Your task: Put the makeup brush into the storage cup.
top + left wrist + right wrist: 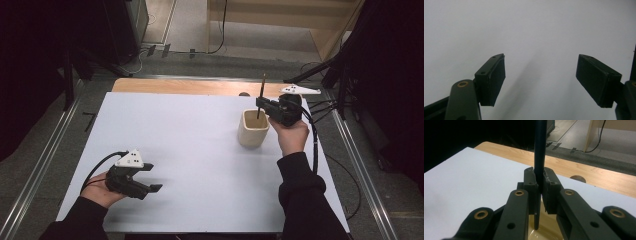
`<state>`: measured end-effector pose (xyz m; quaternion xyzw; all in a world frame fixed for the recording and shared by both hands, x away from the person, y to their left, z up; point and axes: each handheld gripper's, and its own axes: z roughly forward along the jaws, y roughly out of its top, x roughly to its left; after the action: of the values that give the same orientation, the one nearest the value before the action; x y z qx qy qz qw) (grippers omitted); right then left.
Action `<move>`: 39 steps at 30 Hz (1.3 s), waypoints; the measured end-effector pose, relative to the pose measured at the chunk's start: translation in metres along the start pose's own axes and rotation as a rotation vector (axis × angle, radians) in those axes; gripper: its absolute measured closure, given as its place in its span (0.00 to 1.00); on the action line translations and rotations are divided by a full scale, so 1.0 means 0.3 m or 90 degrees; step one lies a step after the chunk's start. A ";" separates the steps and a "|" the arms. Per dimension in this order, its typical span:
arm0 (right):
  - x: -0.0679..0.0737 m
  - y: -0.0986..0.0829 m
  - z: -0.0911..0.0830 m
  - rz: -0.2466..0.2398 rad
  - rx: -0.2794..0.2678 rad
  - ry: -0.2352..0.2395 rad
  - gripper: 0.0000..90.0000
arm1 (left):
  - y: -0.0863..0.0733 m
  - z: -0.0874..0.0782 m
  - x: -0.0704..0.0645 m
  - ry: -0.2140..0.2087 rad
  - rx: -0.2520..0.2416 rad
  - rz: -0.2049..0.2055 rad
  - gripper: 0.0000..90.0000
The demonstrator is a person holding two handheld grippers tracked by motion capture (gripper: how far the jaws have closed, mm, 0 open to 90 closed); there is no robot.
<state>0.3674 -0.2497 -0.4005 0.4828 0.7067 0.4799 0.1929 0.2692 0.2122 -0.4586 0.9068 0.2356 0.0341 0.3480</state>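
A cream cup [253,129] stands on the white table top [190,150] at the right. My right gripper [261,104] is directly above its mouth, shut on a thin dark pen [261,96] held upright, with the lower end dipping into the cup. In the right gripper view the pen [540,150] is pinched between the two pads, and its tip hangs over the cup's cream inside [549,230]. My left gripper [150,177] rests low over the table's near left, open, with nothing between its pads [494,80].
A wooden strip [190,87] with a round hole runs along the table's far edge. Metal rails [45,160] flank the table on both sides. Cables lie on the floor beyond and at the right.
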 end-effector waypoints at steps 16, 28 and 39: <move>-0.002 -0.053 0.032 0.011 0.003 0.001 0.93 | 0.000 -0.002 0.000 0.001 -0.001 0.000 0.27; 0.004 -0.099 0.062 0.014 0.023 0.003 0.93 | 0.000 -0.004 -0.002 0.002 -0.003 0.001 0.27; -0.002 -0.112 0.068 0.023 0.029 0.005 0.93 | 0.000 -0.003 -0.002 0.003 -0.001 0.004 0.27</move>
<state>0.3660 -0.2426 -0.4393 0.4976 0.7095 0.4690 0.1706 0.2686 0.2127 -0.4579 0.9071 0.2338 0.0371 0.3481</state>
